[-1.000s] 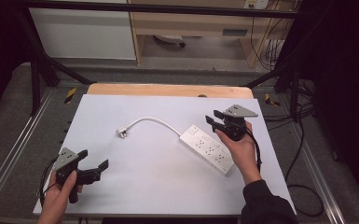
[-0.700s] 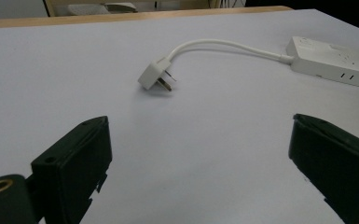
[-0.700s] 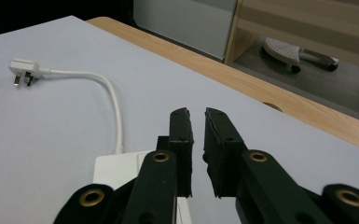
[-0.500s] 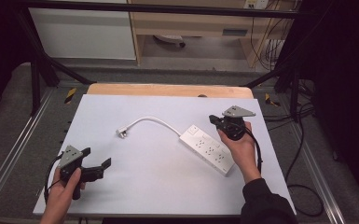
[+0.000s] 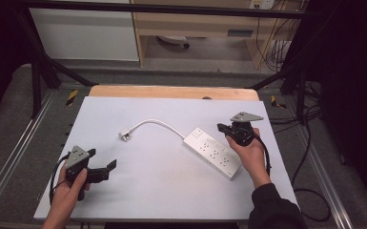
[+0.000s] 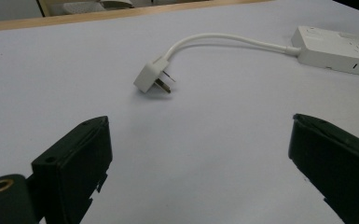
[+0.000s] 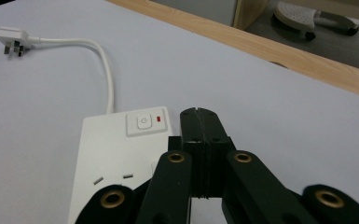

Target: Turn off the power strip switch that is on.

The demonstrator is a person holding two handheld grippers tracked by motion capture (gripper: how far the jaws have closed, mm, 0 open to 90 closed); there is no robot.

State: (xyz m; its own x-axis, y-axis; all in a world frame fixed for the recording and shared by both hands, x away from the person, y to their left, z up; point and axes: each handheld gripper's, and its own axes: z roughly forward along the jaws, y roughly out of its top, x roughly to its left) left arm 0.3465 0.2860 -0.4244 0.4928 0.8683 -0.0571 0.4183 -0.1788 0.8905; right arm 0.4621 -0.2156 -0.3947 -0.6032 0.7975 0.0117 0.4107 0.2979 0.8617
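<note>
At the near left, the left gripper (image 5: 106, 169) hovers with jaws spread wide and empty, aimed toward the plug (image 5: 123, 136), likely ready to take it. Right of centre lies the white power strip (image 5: 213, 152); the right gripper (image 5: 223, 128), jaws just pressed together on nothing, noses toward its switch (image 7: 146, 121), probably to press it.

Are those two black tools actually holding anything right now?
No. The right tool is shut on nothing, above the power strip. The left tool is open over bare table.
</note>
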